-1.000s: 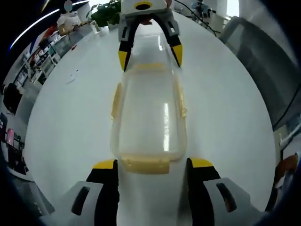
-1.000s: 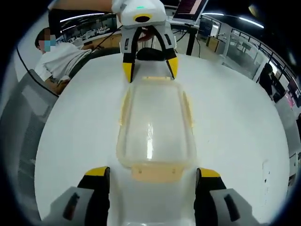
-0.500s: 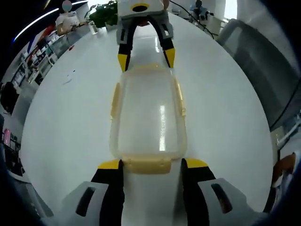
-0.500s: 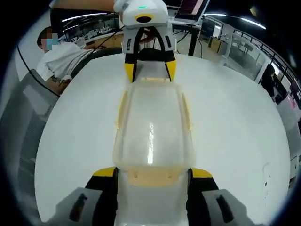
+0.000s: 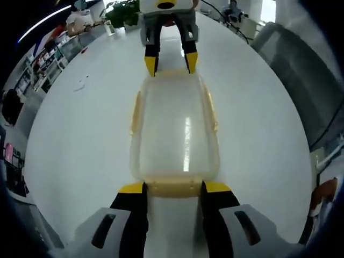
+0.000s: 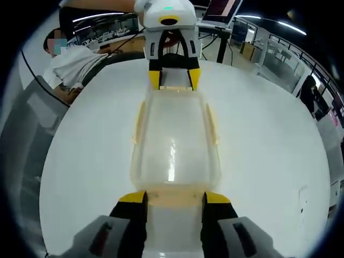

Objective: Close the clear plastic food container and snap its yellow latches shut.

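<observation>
Here the left gripper (image 5: pixel 173 189) and right gripper (image 6: pixel 174 199) each pinch an end latch of the container (image 5: pixel 174 126); bare white table (image 5: pixel 80 134) surrounds it, and actual jaw contact is unclear.

No readable text, label or number, as far as the blurred background allows.

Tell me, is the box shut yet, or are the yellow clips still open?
The lid sits on the clear container, so closing looks done. Now the left gripper and right gripper each bracket an end latch, jaws open. The side latches appear to stick out, so they still need snapping.
</observation>
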`<action>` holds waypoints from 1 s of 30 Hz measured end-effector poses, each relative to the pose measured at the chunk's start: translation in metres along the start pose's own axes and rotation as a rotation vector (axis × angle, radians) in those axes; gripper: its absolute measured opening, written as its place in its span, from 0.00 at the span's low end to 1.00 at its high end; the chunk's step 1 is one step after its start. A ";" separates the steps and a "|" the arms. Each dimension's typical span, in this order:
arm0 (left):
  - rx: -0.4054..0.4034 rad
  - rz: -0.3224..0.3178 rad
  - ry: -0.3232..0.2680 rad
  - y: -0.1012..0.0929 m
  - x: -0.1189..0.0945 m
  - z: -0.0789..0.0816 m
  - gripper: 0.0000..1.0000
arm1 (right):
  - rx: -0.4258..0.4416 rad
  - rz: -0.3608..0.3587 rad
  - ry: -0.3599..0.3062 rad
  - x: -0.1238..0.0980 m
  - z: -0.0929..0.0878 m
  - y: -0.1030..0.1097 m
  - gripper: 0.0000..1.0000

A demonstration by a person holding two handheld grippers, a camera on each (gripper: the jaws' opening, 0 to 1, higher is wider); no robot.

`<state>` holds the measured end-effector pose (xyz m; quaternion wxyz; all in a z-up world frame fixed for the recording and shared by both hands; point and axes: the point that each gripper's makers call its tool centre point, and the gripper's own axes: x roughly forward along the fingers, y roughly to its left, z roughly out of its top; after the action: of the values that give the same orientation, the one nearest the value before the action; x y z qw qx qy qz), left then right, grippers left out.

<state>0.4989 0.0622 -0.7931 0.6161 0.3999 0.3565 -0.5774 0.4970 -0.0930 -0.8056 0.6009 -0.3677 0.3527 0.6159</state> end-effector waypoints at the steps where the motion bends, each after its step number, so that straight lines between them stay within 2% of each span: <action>1: -0.007 0.001 0.009 0.000 0.000 0.000 0.38 | 0.002 -0.001 0.001 0.000 0.000 0.001 0.38; 13: -0.032 -0.028 0.038 0.002 0.001 -0.004 0.39 | 0.006 0.002 0.009 0.000 0.001 0.000 0.36; 27: -0.076 -0.008 0.031 0.005 0.002 -0.008 0.35 | 0.015 -0.001 0.026 -0.001 0.002 0.001 0.34; 30: -0.070 0.000 0.075 0.004 0.000 -0.009 0.35 | 0.014 0.002 0.025 -0.005 0.006 0.002 0.34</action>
<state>0.5034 0.0699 -0.7968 0.6159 0.3994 0.3992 -0.5494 0.4946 -0.0904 -0.7979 0.5984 -0.3711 0.3648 0.6092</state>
